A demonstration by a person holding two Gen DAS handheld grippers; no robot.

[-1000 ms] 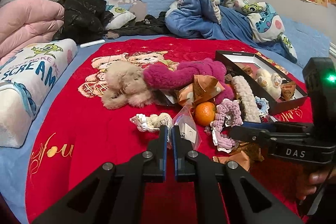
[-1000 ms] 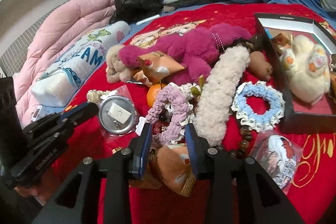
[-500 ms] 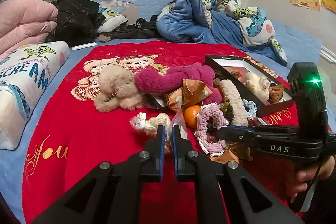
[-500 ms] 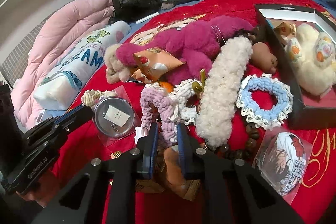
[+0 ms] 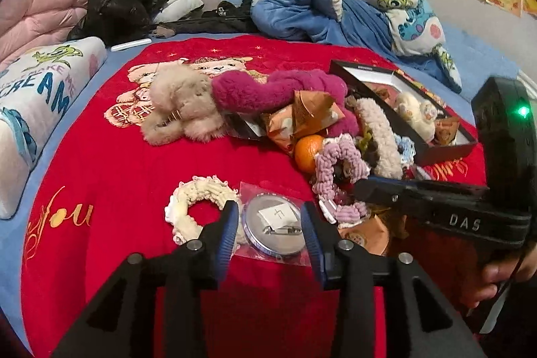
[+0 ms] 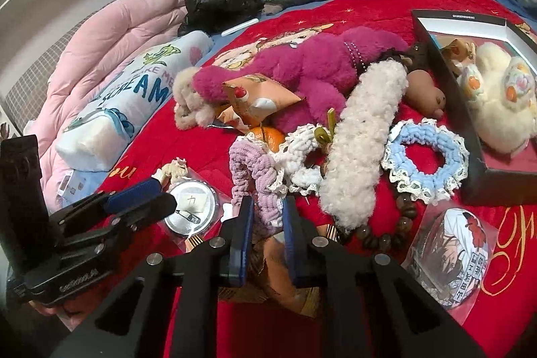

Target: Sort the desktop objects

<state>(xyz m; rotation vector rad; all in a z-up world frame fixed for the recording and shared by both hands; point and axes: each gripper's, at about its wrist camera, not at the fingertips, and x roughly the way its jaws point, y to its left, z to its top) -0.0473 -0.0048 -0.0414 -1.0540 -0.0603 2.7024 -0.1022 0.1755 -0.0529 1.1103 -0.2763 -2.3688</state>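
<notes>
My left gripper (image 5: 270,225) is open, its jaws on either side of a round metal badge in a clear bag (image 5: 273,228) on the red blanket; the badge also shows in the right wrist view (image 6: 191,207). A cream scrunchie (image 5: 196,202) lies just left of it. My right gripper (image 6: 266,217) is shut on the lower end of a mauve crocheted scrunchie (image 6: 255,170), which also shows in the left wrist view (image 5: 339,163). An orange snack packet (image 6: 278,270) lies under the right jaws.
A pile holds a magenta plush (image 6: 312,62), a beige plush (image 5: 178,103), a tangerine (image 5: 307,150), a white fuzzy band (image 6: 362,140) and a blue scrunchie (image 6: 426,156). A black box (image 6: 446,72) with a cream plush stands right. An anime badge (image 6: 449,244) lies near right.
My left gripper has opened from shut and now straddles the bagged metal badge. My right gripper closed onto the mauve scrunchie half a second ago and still holds it.
</notes>
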